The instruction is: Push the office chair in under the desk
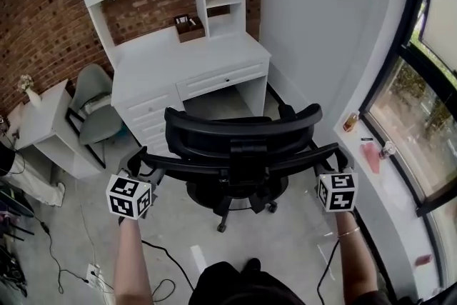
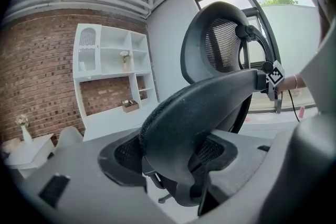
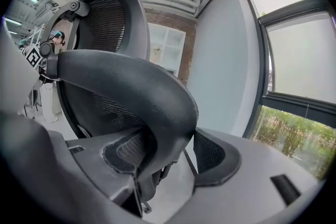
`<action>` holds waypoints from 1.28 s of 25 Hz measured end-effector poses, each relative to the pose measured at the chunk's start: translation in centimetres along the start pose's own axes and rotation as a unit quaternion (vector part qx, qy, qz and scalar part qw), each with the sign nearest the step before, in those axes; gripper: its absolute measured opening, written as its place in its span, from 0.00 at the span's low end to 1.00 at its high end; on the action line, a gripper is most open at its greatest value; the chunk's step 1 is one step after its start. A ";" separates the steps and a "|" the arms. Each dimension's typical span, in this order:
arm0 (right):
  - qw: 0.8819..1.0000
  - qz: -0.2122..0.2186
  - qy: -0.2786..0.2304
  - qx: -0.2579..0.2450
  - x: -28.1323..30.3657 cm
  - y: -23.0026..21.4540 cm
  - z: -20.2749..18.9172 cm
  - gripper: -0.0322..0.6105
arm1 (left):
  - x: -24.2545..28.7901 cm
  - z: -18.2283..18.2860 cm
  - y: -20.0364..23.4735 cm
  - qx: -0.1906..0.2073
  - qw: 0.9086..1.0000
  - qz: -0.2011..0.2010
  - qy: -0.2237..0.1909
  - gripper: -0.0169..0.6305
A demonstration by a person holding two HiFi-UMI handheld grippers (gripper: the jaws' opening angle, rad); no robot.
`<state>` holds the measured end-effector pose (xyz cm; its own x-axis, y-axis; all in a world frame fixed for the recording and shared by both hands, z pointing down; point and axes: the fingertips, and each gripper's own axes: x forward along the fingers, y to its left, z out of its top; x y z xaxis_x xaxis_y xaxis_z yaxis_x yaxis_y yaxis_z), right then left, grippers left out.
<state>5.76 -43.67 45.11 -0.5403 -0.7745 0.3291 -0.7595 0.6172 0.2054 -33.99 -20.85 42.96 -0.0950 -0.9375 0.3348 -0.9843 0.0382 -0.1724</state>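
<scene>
left gripper [image 1: 136, 162] and right gripper [image 1: 340, 158] are each clamping an armrest [image 2: 210, 102] of the office chair [image 1: 239, 126], heavyish but probably rolling easily.

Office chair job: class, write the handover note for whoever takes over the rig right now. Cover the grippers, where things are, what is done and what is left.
Left gripper: fingers shut on the left armrest.
Right gripper: fingers shut on the right armrest.
Chair: on the floor just short of the desk, its back towards you, roughly in line with the opening under the desktop.
Done: both armrests gripped from behind.
Left: roll the chair forward until the seat sits under the desk, then let go.
</scene>
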 end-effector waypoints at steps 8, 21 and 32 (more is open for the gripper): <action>1.000 0.007 0.005 0.005 4.6 -4.1 0.4 0.44 | 3.7 1.4 -2.0 -0.005 1.000 0.019 0.004 0.46; 0.997 0.072 -0.018 -0.013 13.3 -12.9 1.2 0.44 | 10.0 4.5 -7.7 -0.030 0.996 0.088 0.019 0.46; 0.990 0.132 -0.029 -0.031 20.3 -18.3 2.7 0.44 | 13.7 6.7 -11.8 -0.062 0.984 0.165 0.029 0.46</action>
<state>7.71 -71.10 45.52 -0.7388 -0.5898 0.3261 -0.5654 0.8057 0.1763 -22.74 -36.48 43.40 -0.4170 -0.8462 0.3317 -0.9088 0.3824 -0.1669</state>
